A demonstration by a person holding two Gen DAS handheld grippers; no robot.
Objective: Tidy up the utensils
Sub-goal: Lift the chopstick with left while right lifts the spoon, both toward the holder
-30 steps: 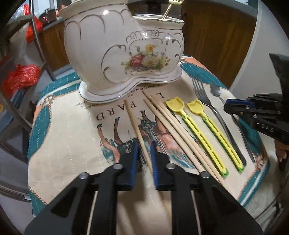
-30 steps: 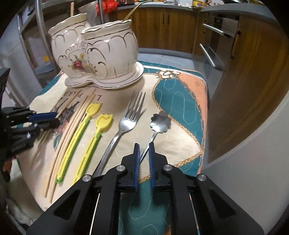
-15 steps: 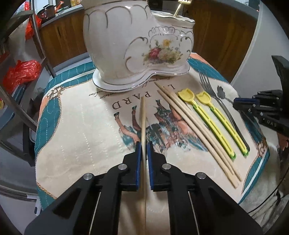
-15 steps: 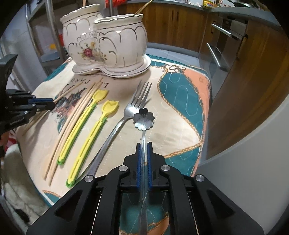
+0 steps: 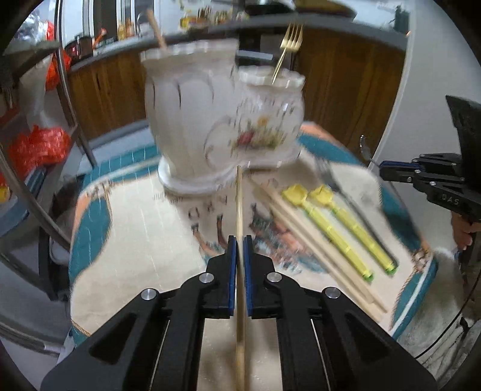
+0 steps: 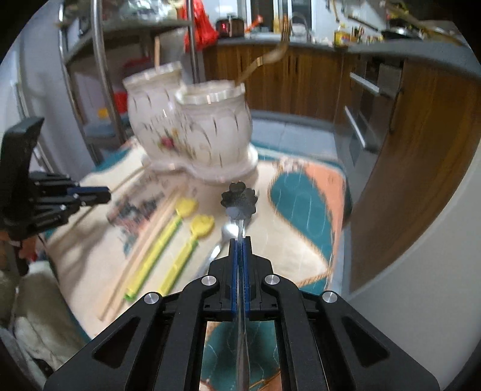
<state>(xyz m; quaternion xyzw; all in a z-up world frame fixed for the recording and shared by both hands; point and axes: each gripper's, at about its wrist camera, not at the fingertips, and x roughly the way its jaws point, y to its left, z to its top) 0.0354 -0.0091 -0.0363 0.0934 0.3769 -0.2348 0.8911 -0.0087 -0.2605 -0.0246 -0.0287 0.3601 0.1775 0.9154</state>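
So compared to a second ago, both tools are off the cloth now. The left hand-held gripper [image 5: 237, 240] was sitting around a chopstick [image 5: 239, 210] that lay flat in front of the holder [image 5: 222, 120]; now it's pinching it, and the stick pokes straight out with its tip near the holder's base. The right hand-held gripper [image 6: 239, 240] was closing on the spoon [image 6: 239, 198] beside the fork [image 6: 224, 234]; now it's clamped on the handle, and the flower-shaped bowl hangs in the air in front of the holder's shorter cup. Everything's motion-blurred where it was sharp before.

Still lying on the surface [image 5: 135, 240] in front of the holder: two chopsticks [image 5: 303, 234], two yellow picks [image 5: 336, 228] and the fork. A gold fork [image 5: 288, 42] stands in the shorter cup, and a stick end [image 5: 156, 28] shows in the taller one.

Pose-wise, both point downward at an angle toward the holder, one on each side of the laid-out row. A bit of a hand [image 5: 461, 231] shows under the right one.
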